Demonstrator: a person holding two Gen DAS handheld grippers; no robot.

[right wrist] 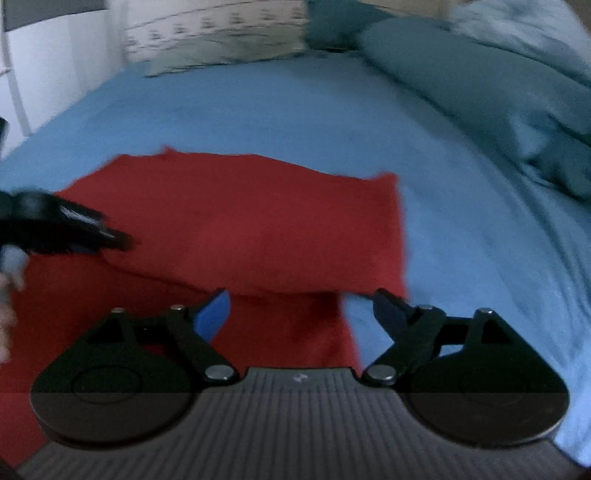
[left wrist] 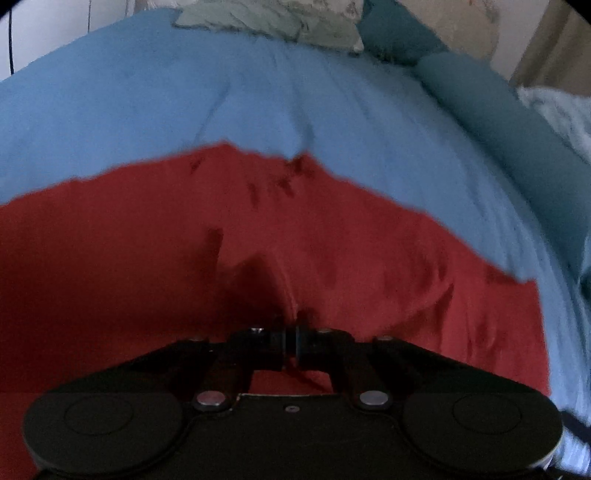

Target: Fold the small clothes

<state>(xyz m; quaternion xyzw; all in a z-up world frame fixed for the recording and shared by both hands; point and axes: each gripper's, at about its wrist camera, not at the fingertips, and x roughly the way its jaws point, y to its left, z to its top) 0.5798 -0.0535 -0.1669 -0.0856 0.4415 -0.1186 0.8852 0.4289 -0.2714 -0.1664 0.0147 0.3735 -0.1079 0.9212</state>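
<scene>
A red cloth (left wrist: pixel 332 240) lies spread on a blue bed sheet (left wrist: pixel 184 92). My left gripper (left wrist: pixel 291 343) is shut, and a ridge of the red fabric runs up into its closed fingertips. In the right wrist view the red cloth (right wrist: pixel 258 221) shows a folded upper layer lying over a lower one. There the left gripper (right wrist: pixel 92 229) reaches in from the left and rests on the cloth's left side. My right gripper (right wrist: pixel 301 314) stands open over the cloth's near right corner, with nothing pinched between its blue-padded fingers (right wrist: pixel 214 317).
Teal pillows (right wrist: pixel 480 85) lie along the right of the blue bed sheet (right wrist: pixel 258 110). A pale patterned pillow (right wrist: pixel 221 33) sits at the head. A light blue blanket (right wrist: pixel 517 22) is bunched at the far right. A hand (right wrist: pixel 5 295) shows at the left edge.
</scene>
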